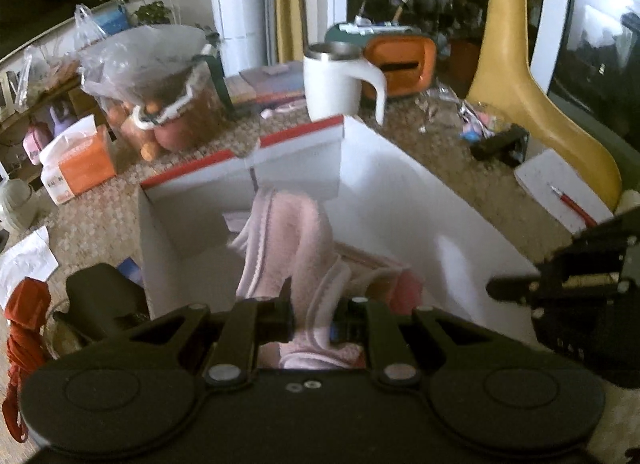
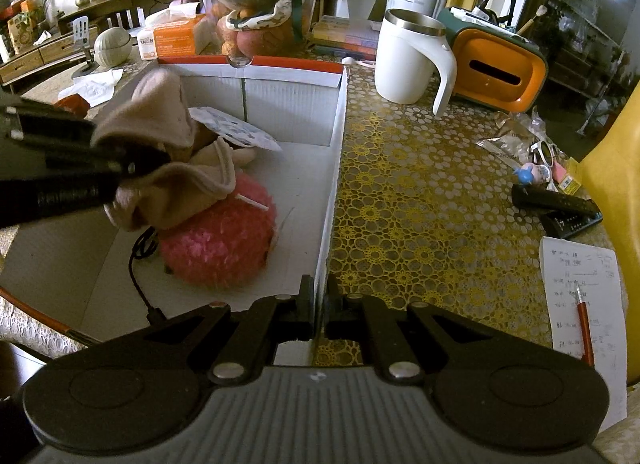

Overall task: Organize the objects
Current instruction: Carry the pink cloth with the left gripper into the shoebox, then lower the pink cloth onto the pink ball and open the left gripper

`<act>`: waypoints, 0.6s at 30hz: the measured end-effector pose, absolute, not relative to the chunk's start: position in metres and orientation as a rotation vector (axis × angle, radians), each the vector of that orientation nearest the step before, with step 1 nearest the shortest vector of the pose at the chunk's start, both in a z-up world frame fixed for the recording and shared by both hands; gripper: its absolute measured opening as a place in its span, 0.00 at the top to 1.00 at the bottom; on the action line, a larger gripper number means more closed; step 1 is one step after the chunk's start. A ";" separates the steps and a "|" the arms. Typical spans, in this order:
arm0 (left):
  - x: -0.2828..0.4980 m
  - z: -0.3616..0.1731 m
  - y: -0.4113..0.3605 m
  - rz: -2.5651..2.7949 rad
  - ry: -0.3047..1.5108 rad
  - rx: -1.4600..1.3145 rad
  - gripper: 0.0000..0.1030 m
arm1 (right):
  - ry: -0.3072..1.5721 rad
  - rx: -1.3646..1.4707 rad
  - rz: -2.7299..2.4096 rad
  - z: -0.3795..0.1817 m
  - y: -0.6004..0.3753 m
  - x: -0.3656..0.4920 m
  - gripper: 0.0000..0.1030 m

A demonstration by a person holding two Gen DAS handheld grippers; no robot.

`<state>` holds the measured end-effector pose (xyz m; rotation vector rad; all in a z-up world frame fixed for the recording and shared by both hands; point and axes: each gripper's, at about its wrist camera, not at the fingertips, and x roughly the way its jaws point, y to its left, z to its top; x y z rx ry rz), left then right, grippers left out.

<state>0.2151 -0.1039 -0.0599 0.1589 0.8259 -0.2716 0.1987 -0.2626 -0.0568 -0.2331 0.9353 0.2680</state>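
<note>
My left gripper [image 1: 311,314] holds the pink cloth [image 1: 288,248] over the white box [image 2: 304,184]. Only the right view shows my right gripper [image 2: 319,304] closed on the box wall and the pink ball [image 2: 218,242] at 10 o'clock.

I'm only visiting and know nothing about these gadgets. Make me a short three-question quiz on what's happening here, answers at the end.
1. True or false: the left gripper has its jaws shut on the pink towel.
2. What is the right gripper clamped on?
A. the white mug
B. the side wall of the white box
C. the red pen
3. Fill in: under the towel, inside the box, lies a fuzzy pink ____.

Key:
1. True; the towel hangs from it over the box.
2. B; its jaws pinch the box's thin wall.
3. ball
</note>
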 end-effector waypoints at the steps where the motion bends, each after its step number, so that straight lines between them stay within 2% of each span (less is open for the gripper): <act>1: 0.214 -0.061 -0.104 -0.273 0.833 0.162 0.88 | 0.935 -0.233 0.268 -0.057 -0.263 0.199 0.96; 9: 0.211 -0.061 -0.095 -0.283 0.866 0.120 0.85 | 0.937 -0.230 0.263 -0.057 -0.264 0.198 0.96; 14: 0.204 -0.059 -0.087 -0.298 0.882 0.085 0.77 | 0.938 -0.229 0.260 -0.056 -0.264 0.197 0.96; 18: 0.196 -0.056 -0.083 -0.312 0.886 0.069 0.75 | 0.938 -0.233 0.257 -0.056 -0.263 0.196 0.96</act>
